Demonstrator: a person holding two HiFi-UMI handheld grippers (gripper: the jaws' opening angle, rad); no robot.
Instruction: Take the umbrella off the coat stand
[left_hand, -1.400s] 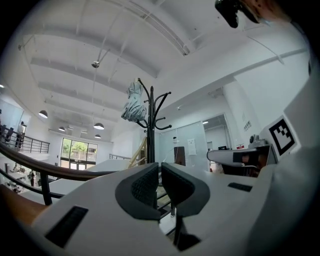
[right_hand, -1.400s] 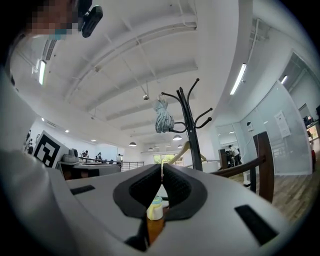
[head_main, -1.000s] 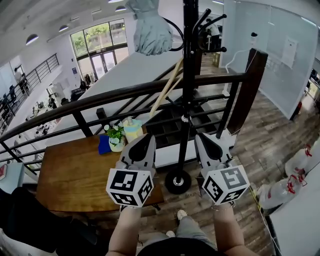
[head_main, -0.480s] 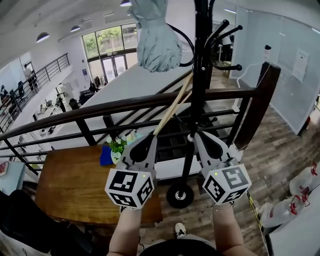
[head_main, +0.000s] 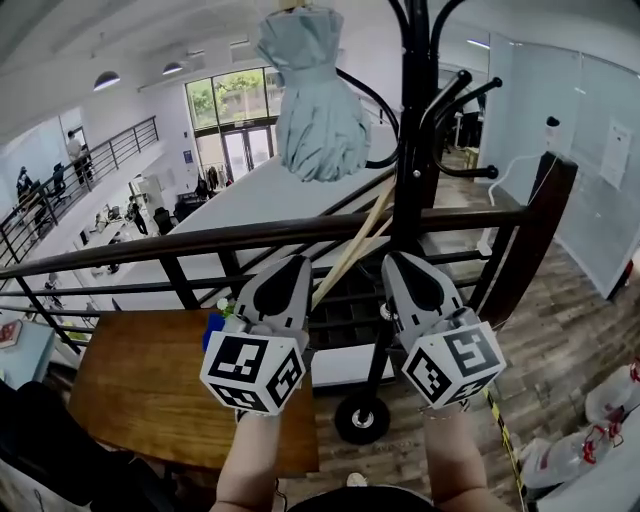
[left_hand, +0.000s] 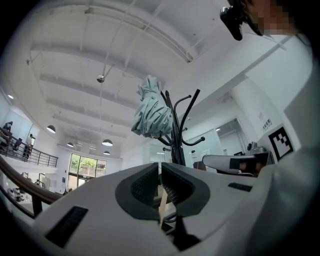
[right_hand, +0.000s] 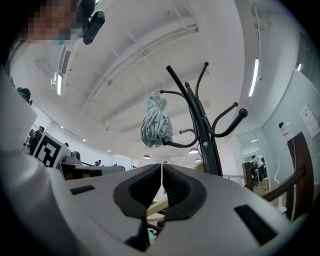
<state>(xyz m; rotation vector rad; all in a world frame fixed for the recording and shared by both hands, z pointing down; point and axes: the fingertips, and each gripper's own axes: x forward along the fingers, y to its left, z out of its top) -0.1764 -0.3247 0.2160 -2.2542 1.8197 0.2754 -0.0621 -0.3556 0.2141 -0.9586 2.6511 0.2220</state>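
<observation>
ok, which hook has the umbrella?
The upper hook arcing left: the umbrella hangs off it. The hooks on the right are bare.

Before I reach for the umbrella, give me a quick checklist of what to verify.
1. Umbrella hanging on the coat stand: ok.
2. Left gripper open for a grasp: not ok, jaws shut, nothing between them.
3. Right gripper open: not ok, jaws shut, nothing between them.
4. Grippers level with umbrella: not ok, both below it, not touching.
5. How the umbrella is attached to the stand: cannot tell.
</observation>
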